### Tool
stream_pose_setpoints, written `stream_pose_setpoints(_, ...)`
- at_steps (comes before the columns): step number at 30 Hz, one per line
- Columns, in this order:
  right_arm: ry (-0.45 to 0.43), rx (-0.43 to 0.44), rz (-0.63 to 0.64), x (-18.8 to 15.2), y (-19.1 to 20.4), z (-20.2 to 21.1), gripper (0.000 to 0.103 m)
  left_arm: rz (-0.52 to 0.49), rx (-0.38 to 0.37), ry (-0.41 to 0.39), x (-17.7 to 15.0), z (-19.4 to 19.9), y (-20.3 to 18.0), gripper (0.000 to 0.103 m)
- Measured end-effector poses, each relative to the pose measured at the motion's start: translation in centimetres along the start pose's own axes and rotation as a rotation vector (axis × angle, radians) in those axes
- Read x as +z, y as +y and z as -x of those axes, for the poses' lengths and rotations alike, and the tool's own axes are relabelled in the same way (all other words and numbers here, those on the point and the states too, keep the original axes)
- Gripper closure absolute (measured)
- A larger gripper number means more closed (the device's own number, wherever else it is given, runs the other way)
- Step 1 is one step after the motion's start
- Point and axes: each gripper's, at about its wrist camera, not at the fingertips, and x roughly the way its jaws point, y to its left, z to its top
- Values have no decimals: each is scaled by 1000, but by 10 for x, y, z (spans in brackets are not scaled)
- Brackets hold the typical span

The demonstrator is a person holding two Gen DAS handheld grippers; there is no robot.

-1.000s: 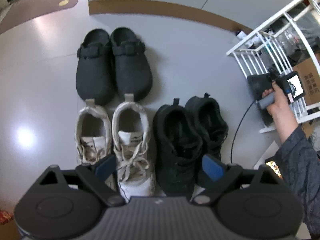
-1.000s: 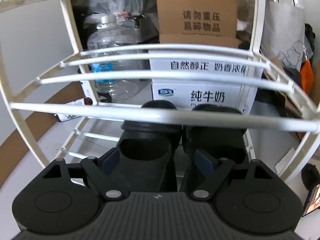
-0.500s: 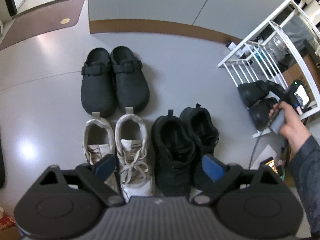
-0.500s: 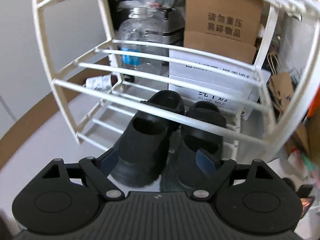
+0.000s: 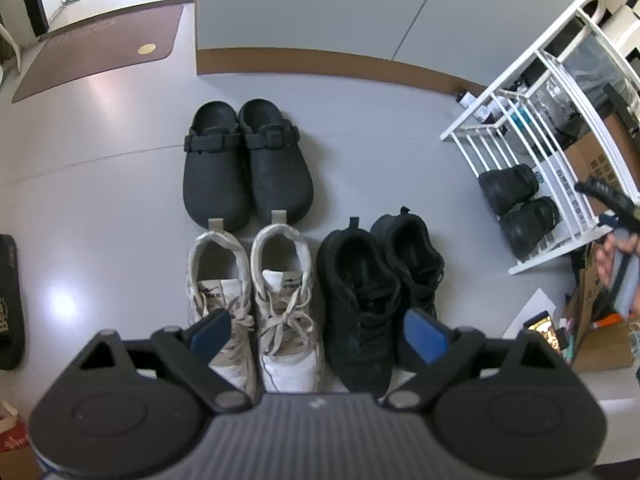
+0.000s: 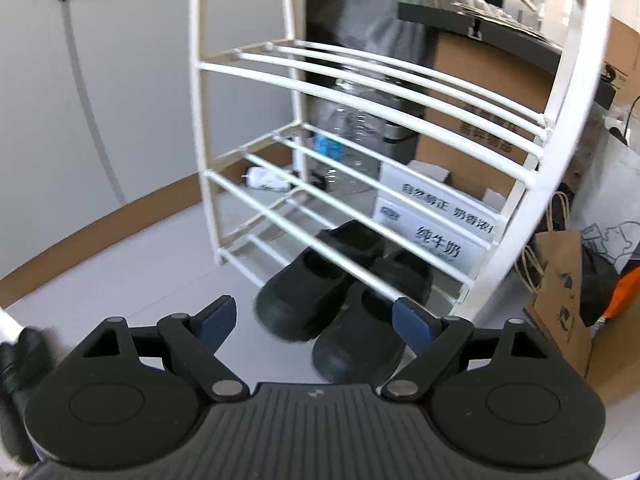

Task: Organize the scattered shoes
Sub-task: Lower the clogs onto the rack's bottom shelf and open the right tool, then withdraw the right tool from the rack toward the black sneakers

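Observation:
Three pairs stand on the grey floor below my left gripper [image 5: 318,334]: black clogs [image 5: 246,160] farthest, white sneakers [image 5: 256,300] and black sneakers [image 5: 380,284] nearer. That gripper hovers open and holds nothing. A pair of black slip-on shoes [image 6: 332,300] sits on the bottom tier of the white wire shoe rack [image 6: 516,192], also seen as the rack's black pair [image 5: 516,204]. My right gripper [image 6: 314,324] is open and empty, pulled back above and in front of that pair. A hand [image 5: 612,256] holds the right gripper at the right edge.
Behind the rack are cardboard boxes [image 6: 492,92], a milk carton box [image 6: 436,224], a large water bottle [image 6: 348,136] and a paper bag [image 6: 560,280]. A brown doormat [image 5: 100,52] lies far left, a dark slipper [image 5: 10,300] at the left edge, and a wall corner [image 5: 304,12] behind the clogs.
My right gripper has drawn up and back out of the rack, leaving the black slip-on pair on the bottom tier. The left gripper has risen a little, so the floor shoes look smaller.

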Motion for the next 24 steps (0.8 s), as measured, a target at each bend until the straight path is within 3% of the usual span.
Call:
stream_pose_setpoints(1,3,30,-30,-6,-4,15,14,0,-1,-4,-1,2,0,8)
stream_pose_setpoints(8,22,61,96,-28,4,61,14,6,-18,-33,-9,19,1,8)
stream_pose_setpoints(12,82,77,213,-38,22,84,14,-8,-17,-54,-12,29,1,8)
stream_pose_setpoints(16,167,156,236,-48,38,103,14,-39,1,-69,-14,39,3,7)
stream_pose_setpoints(20,174,162,297,-59,59,124,14,-19,4,-80,-14,45,6,6)
stream_pose_setpoints(24,234,206,320,-73,75,135,14,-10,-6,-95,-15,50,8,6)
